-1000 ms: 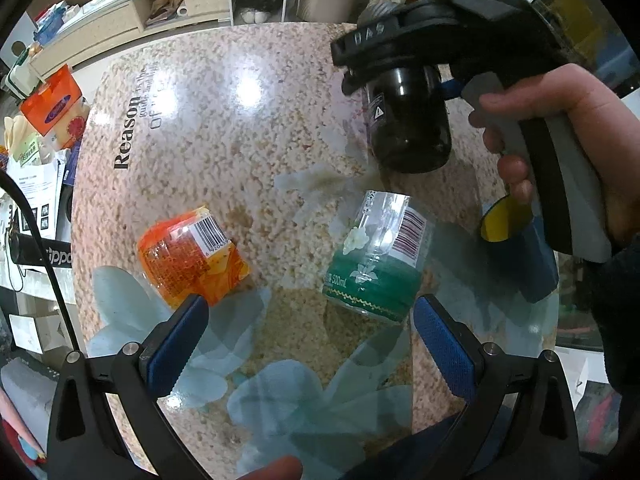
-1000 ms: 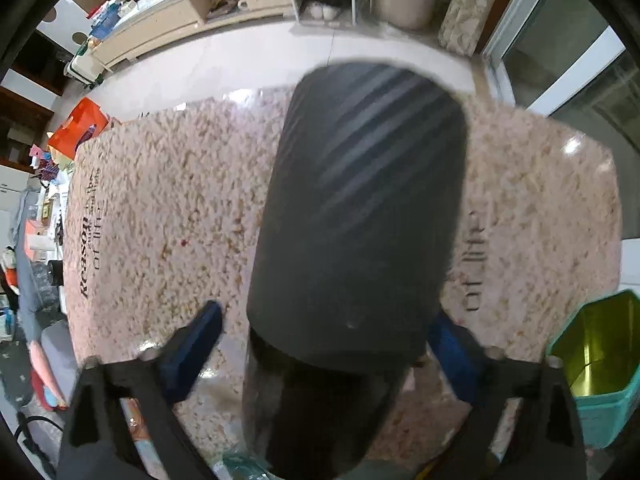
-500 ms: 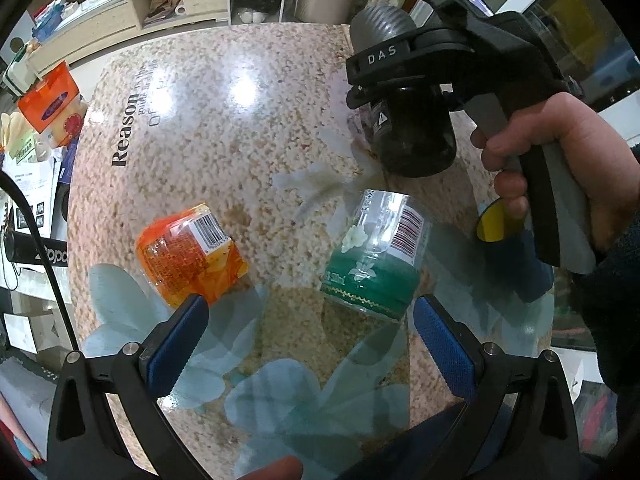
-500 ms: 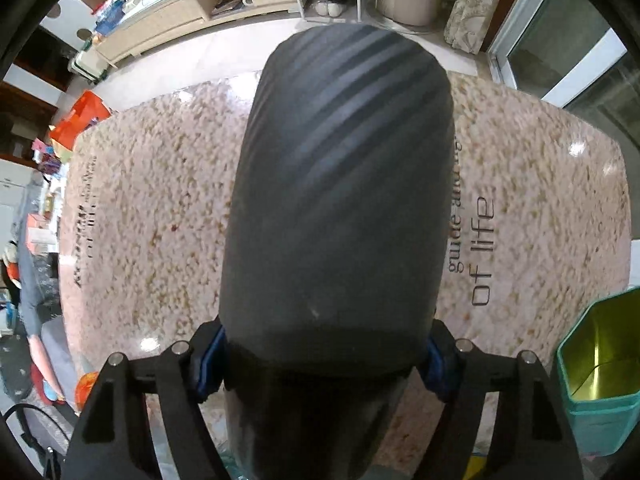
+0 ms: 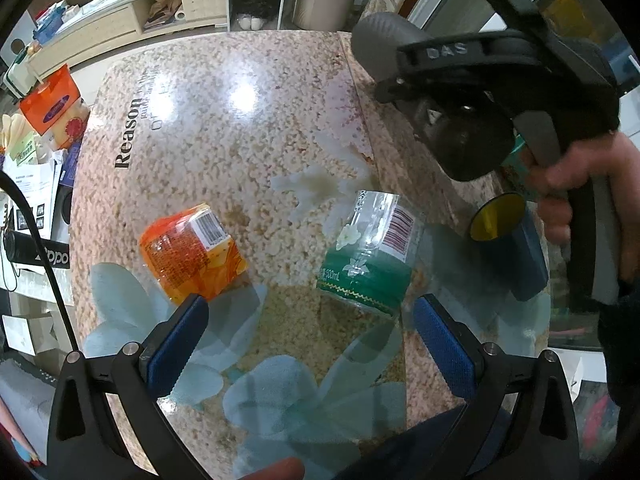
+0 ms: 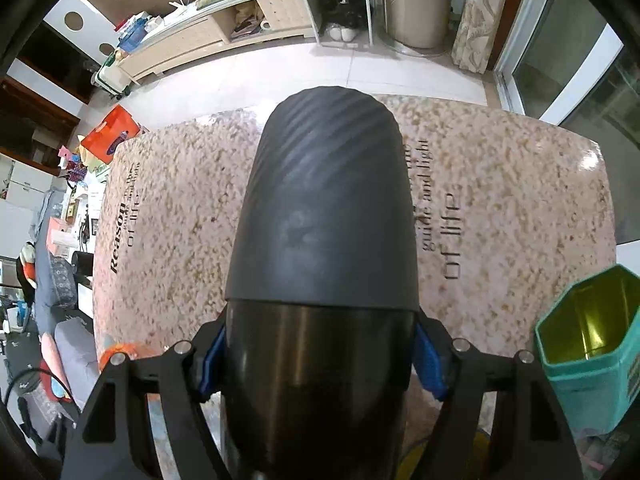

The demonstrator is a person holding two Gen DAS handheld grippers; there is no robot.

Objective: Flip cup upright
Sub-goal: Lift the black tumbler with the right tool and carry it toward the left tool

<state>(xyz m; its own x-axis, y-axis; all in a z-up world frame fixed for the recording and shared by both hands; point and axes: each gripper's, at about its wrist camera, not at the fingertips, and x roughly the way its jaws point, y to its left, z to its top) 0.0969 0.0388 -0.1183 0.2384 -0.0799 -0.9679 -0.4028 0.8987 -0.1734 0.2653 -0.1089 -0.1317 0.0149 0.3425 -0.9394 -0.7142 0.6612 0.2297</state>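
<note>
The cup is a black cylinder with a ribbed matte sleeve [image 6: 332,208] and a glossy lower body. My right gripper [image 6: 320,356] is shut on it, its blue pads [image 6: 426,364] pressed on both sides. In the left wrist view the cup [image 5: 460,136] hangs tilted above the table at the right, held by the right gripper [image 5: 472,80] in a hand. My left gripper [image 5: 306,344] is open and empty, low over the table's near edge.
On the speckled table [image 5: 224,120] lie an orange packet [image 5: 192,252], a green-labelled clear bottle [image 5: 372,256] and a blue tube with a yellow end [image 5: 508,244]. A teal tin [image 6: 588,344] stands open at the right.
The right gripper closed on the cup, then lifted and tilted it, moving right and farther from the bottle. The left gripper stayed still.
</note>
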